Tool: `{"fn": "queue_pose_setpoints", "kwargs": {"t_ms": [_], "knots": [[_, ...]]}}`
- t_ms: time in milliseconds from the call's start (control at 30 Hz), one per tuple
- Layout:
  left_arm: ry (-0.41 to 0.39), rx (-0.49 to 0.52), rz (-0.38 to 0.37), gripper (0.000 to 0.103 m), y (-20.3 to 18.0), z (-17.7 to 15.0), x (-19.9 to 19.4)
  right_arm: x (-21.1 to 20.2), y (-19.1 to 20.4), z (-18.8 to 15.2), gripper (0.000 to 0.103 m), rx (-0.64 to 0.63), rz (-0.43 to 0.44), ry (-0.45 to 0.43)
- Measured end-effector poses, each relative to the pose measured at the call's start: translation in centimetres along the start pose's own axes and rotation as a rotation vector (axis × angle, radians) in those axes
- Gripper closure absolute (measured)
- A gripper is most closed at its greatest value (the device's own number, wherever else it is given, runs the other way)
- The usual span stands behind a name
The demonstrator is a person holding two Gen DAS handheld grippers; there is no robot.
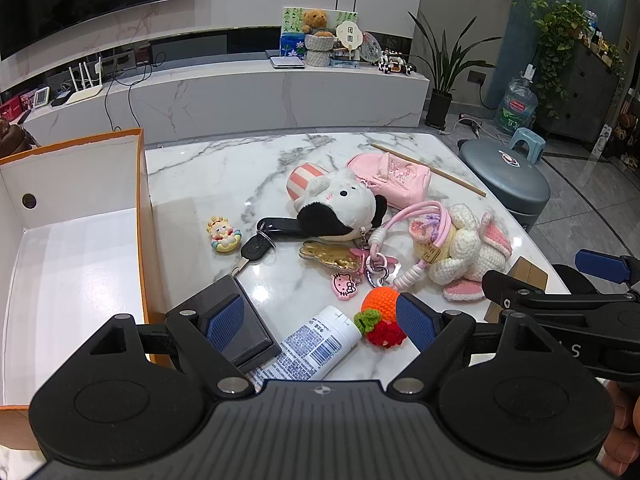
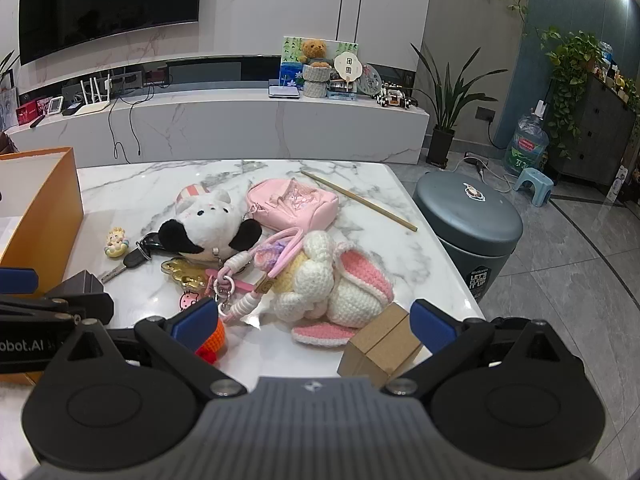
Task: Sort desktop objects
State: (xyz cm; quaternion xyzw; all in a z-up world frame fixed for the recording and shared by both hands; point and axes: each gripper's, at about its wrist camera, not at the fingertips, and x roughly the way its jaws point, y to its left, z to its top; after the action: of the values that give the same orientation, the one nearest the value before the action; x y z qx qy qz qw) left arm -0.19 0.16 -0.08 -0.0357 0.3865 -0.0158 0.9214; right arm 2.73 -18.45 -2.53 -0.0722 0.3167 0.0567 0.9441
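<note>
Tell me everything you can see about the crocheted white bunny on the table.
The crocheted bunny is a soft yarn toy, white with a pale yellow chest and long ears lined in pink. It lies on its side on the marble table, near the front right corner. A pink corded strap drapes over it, and a cardboard box sits against its lower ear.

Left gripper (image 1: 320, 322) and right gripper (image 2: 312, 322): black linkage arms, blue ribbed pads, silver screws, grey ridged bodies

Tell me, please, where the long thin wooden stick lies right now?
In both views the wooden stick lies on the marble table's far right, beside the pink pouch.
</note>
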Motion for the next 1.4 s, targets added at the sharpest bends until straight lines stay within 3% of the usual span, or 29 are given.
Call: {"fn": "queue_pose_setpoints", "kwargs": {"t_ms": [1400], "knots": [[0.005,-0.002,0.01,0.005,0.1,-1.0,0.8,0.2,-0.3,-0.2,0.001,-0.005,0.007,0.009]]}}
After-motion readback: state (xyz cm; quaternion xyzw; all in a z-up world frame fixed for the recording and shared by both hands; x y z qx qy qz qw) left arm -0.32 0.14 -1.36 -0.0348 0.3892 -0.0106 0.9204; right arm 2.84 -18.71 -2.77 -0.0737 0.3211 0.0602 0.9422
